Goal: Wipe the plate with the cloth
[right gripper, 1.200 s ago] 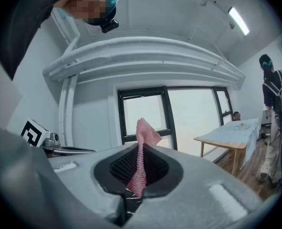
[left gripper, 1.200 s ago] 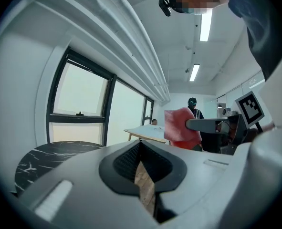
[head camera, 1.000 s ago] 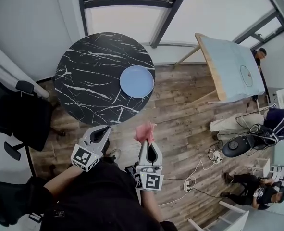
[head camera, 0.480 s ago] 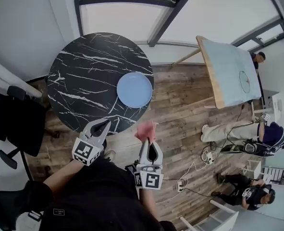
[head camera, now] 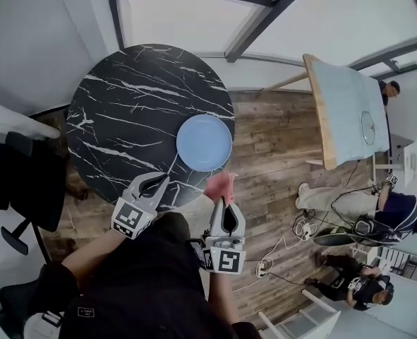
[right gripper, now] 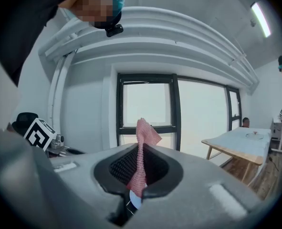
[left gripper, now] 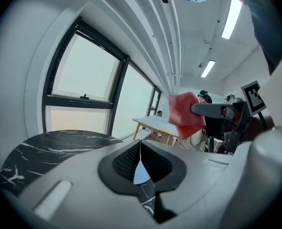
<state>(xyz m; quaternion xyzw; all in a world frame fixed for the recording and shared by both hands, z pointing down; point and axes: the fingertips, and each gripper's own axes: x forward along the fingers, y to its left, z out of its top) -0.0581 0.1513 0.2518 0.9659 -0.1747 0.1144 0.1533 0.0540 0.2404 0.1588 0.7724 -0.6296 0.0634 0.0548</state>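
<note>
A light blue plate (head camera: pixel 204 142) lies near the close right edge of a round black marble table (head camera: pixel 130 111). My right gripper (head camera: pixel 222 200) is shut on a pink cloth (head camera: pixel 220 186), which sticks up past its fingertips just short of the plate. In the right gripper view the cloth (right gripper: pixel 141 147) stands pinched between the jaws. My left gripper (head camera: pixel 161 183) is shut and holds nothing, its tips over the table's near edge, left of the plate. In the left gripper view, a sliver of the plate (left gripper: pixel 140 173) shows below the closed jaws and the cloth (left gripper: pixel 185 113) hangs at right.
A black office chair (head camera: pixel 21 182) stands left of the marble table. A wooden table with a pale top (head camera: pixel 349 111) stands at the right. People (head camera: pixel 395 207) and cables (head camera: pixel 279 260) are on the wood floor at the right. A window (head camera: pixel 180 13) is behind the table.
Both grippers have moved forward towards the table. The cloth now sits close to the plate's near rim, and the left gripper's tips have reached the table edge.
</note>
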